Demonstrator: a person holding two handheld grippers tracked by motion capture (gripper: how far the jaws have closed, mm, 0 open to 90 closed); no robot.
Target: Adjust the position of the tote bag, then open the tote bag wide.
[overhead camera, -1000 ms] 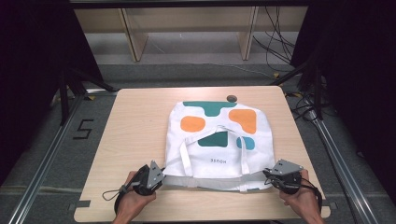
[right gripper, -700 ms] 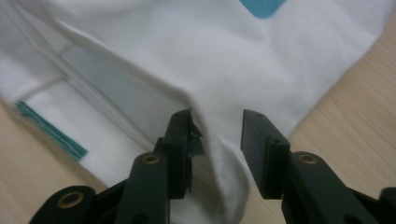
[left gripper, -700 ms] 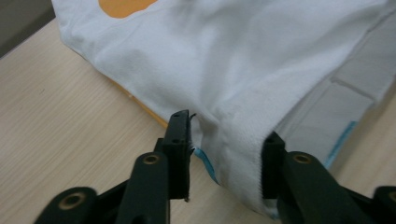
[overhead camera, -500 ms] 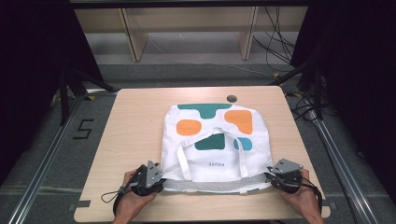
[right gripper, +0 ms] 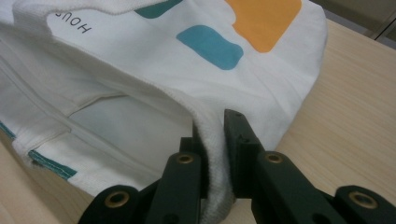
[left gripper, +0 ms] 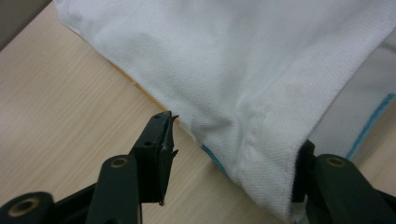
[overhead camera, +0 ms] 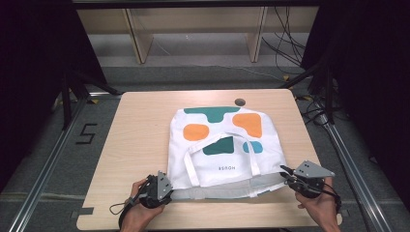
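Observation:
A white tote bag (overhead camera: 220,166) printed with teal and orange shapes lies flat on the wooden table (overhead camera: 138,130), its open mouth toward the near edge. My left gripper (overhead camera: 169,189) is at the bag's near-left corner. In the left gripper view this gripper (left gripper: 236,135) is open, and the corner of the bag (left gripper: 224,60) lies between the jaws against the right one. My right gripper (overhead camera: 284,170) is at the near-right corner. In the right gripper view that gripper (right gripper: 214,123) is shut on the bag's (right gripper: 154,70) thick rim.
A small round hole (overhead camera: 239,102) sits in the table just beyond the bag. Bare wood lies to the left and right of the bag. Wooden shelf legs (overhead camera: 138,41) and cables (overhead camera: 285,46) stand on the floor behind the table.
The bag has slid a little toward the near edge with both grippers at its corners. The left hand has drawn back slightly toward the person.

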